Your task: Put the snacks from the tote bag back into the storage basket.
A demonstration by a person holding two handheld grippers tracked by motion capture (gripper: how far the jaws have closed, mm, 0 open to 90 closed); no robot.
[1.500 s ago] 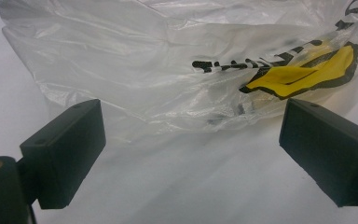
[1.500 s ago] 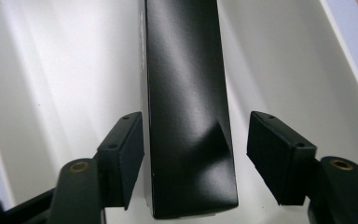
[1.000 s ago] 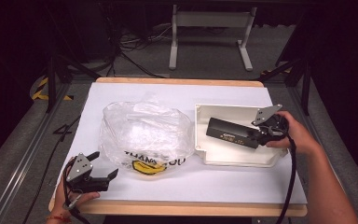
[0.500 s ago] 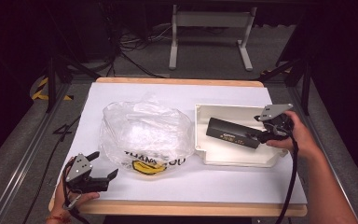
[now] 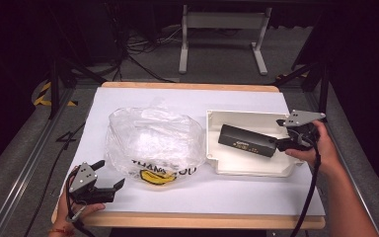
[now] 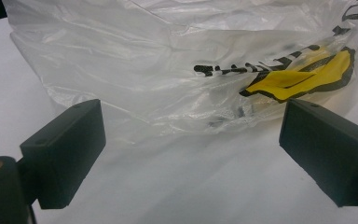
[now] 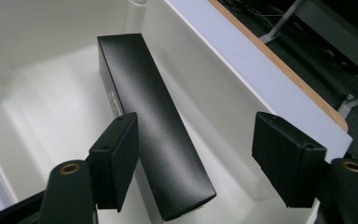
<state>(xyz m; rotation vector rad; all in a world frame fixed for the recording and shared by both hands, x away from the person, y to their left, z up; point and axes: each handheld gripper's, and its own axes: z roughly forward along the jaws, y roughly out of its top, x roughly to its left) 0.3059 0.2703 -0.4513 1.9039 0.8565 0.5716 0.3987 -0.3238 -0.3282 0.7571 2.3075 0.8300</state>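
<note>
The right gripper (image 5: 282,143) has just been opening its jaws, and they now stand apart around the near end of the long black box (image 5: 247,140) without pressing on it. In the right gripper view the box (image 7: 154,135) lies between the pads, touching neither firmly that one can tell. That box rests slantwise on the floor of the white tray (image 5: 237,165). The right hand (image 5: 313,145) grips its tool at the tray's right wall, forearm running in from the lower right, the tool pointing level toward the tray's middle.

The left gripper (image 5: 109,177) sits well to the left of the tray, jaws spread wide with nothing between them, aimed at the crumpled clear plastic bag (image 5: 153,140), which lies just beside the tray's left wall. The left hand (image 5: 79,210) holds it low over the table (image 5: 202,197).
</note>
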